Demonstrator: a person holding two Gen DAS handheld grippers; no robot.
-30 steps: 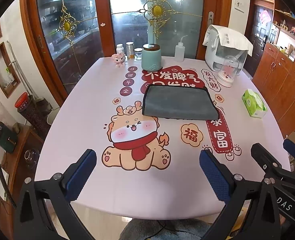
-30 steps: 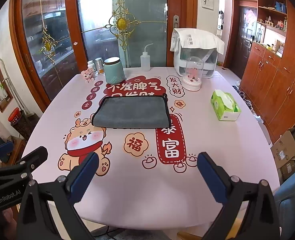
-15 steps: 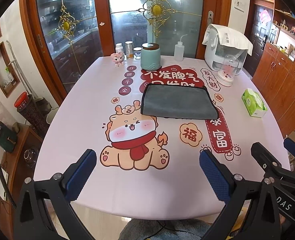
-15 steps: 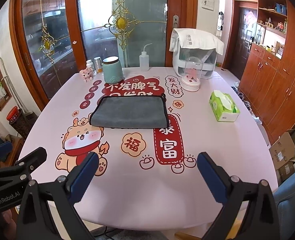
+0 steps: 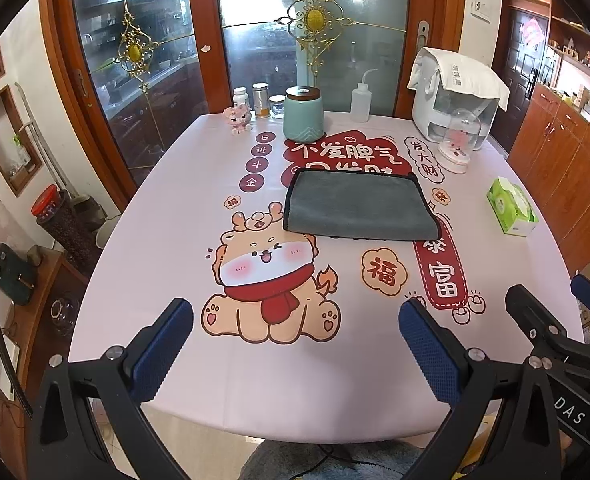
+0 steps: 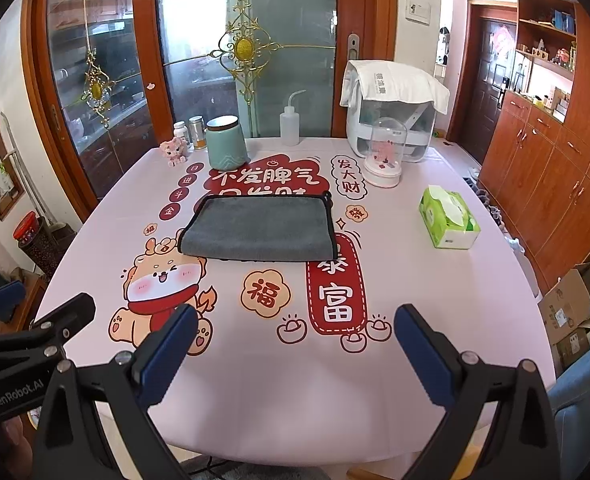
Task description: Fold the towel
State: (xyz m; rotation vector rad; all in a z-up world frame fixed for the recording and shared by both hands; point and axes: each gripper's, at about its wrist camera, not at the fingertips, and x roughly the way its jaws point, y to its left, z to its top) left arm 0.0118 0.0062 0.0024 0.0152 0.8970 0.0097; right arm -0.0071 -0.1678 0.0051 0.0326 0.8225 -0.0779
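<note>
A grey towel (image 5: 357, 206) with a dark hem lies folded flat in the middle of the pink printed tablecloth (image 5: 167, 240); it also shows in the right wrist view (image 6: 261, 226). My left gripper (image 5: 295, 344) is open and empty above the table's near edge, well short of the towel. My right gripper (image 6: 295, 348) is open and empty, also at the near edge, to the right of the left one. The right gripper (image 5: 555, 320) shows at the right of the left wrist view, and the left gripper (image 6: 35, 320) at the left of the right wrist view.
At the table's far edge stand a teal canister (image 5: 303, 113), small jars (image 5: 259, 100), a pink figurine (image 5: 237, 119), a squeeze bottle (image 5: 361, 96), a white appliance (image 5: 455, 100) under a cloth and a glass dome (image 5: 459, 144). A green tissue box (image 5: 512, 207) sits right.
Both grippers have drifted slightly, so the towel sits a little higher in the views. The towel has not moved. Both grippers stay open.
</note>
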